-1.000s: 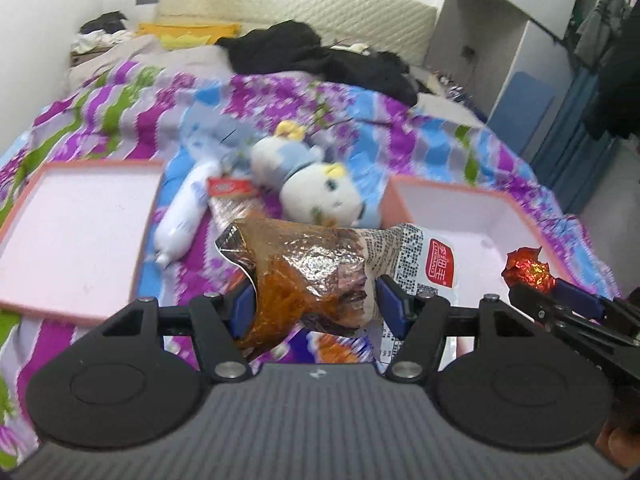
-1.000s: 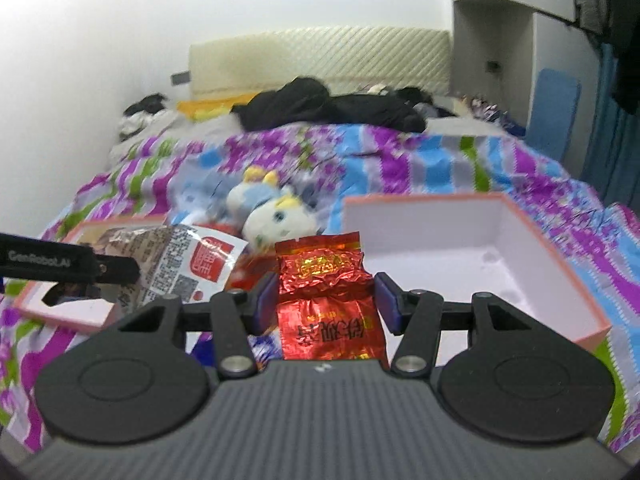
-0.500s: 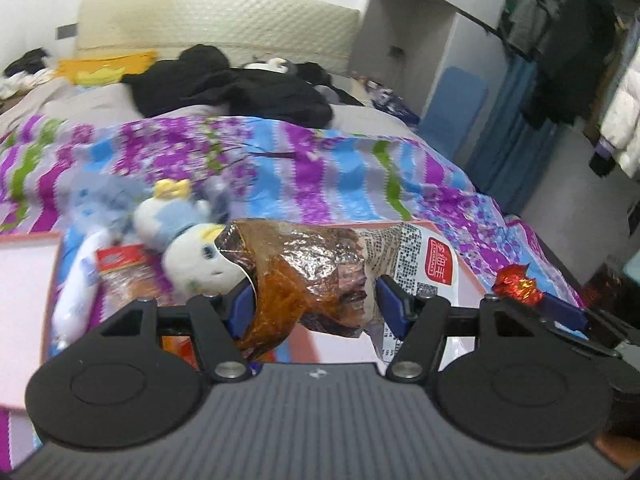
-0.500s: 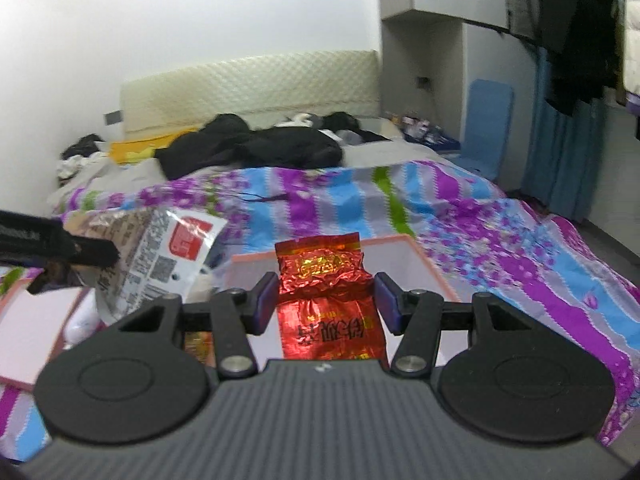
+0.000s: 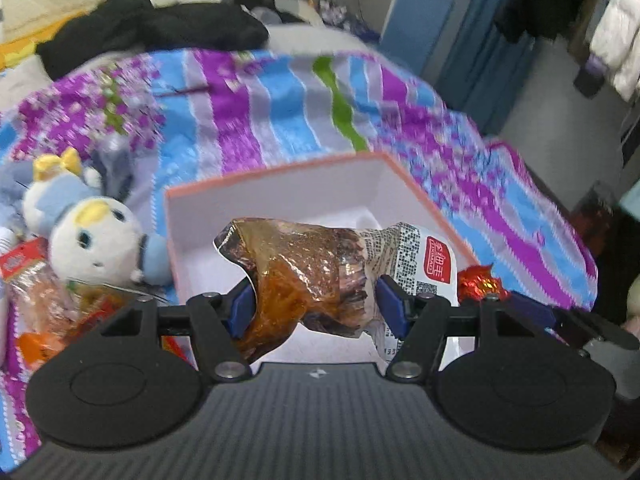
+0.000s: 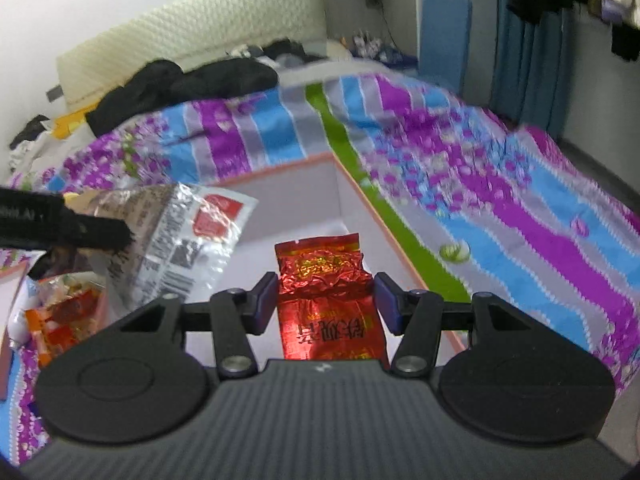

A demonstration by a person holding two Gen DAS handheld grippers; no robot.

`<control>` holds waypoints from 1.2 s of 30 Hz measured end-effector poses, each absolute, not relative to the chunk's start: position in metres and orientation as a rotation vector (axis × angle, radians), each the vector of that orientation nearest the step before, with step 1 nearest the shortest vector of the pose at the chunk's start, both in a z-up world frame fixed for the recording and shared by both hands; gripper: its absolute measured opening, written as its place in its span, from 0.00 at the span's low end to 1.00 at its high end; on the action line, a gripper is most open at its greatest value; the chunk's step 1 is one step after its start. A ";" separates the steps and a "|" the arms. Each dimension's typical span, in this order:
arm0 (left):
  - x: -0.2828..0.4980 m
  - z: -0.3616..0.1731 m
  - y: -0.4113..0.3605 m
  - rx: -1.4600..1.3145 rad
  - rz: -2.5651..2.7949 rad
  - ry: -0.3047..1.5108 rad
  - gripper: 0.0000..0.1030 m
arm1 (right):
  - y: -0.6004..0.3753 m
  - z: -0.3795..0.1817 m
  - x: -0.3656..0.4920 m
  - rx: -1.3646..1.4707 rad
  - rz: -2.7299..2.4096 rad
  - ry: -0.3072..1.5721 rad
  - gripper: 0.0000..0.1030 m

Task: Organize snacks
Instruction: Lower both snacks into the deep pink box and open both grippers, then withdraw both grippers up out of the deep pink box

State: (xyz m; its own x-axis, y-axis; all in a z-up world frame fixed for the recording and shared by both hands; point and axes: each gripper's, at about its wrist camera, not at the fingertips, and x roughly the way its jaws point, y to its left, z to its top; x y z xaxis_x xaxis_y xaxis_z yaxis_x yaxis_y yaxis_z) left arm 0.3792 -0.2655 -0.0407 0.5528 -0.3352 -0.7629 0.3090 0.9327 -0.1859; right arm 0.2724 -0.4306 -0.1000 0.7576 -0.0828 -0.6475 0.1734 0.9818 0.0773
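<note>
My left gripper (image 5: 316, 304) is shut on a crinkled brown and white snack bag (image 5: 312, 272), held above a pink-rimmed white box (image 5: 276, 192) on the bed. My right gripper (image 6: 325, 304) is shut on a red foil packet (image 6: 326, 300), also over that box (image 6: 296, 184). The left gripper's bag (image 6: 180, 236) shows at the left of the right wrist view, and the red packet (image 5: 478, 280) shows at the right of the left wrist view. More snack packets (image 5: 48, 300) lie left of the box.
A white and blue plush toy (image 5: 88, 224) lies just left of the box. Black clothes (image 5: 160, 28) are piled near the headboard. A striped purple and blue blanket (image 6: 500, 200) covers the bed, whose right edge drops toward a blue curtain (image 5: 472, 52).
Both grippers have swung right with their packets, from near the plush toy to above the right-hand box. The other box at the far left has left the left wrist view.
</note>
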 end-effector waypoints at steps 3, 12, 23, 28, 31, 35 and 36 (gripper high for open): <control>0.388 -0.063 -0.274 -0.026 -0.381 0.965 0.66 | -0.432 -0.115 0.279 0.143 -0.130 0.740 0.54; 0.397 -0.093 -0.277 -0.010 -0.368 1.010 0.85 | -0.441 -0.143 0.286 0.202 -0.159 0.815 0.60; 0.365 -0.040 -0.266 0.013 -0.379 0.916 0.92 | -0.437 -0.099 0.267 0.209 -0.168 0.728 0.77; 0.336 0.001 -0.254 0.010 -0.384 0.839 0.95 | -0.429 -0.063 0.247 0.216 -0.166 0.652 0.77; 0.317 0.021 -0.243 0.008 -0.383 0.799 0.95 | -0.420 -0.043 0.234 0.212 -0.144 0.613 0.77; 0.294 0.039 -0.221 -0.002 -0.336 0.734 0.96 | -0.403 -0.022 0.216 0.186 -0.110 0.567 0.77; 0.289 0.042 -0.216 -0.001 -0.330 0.724 0.96 | -0.399 -0.019 0.212 0.179 -0.105 0.559 0.77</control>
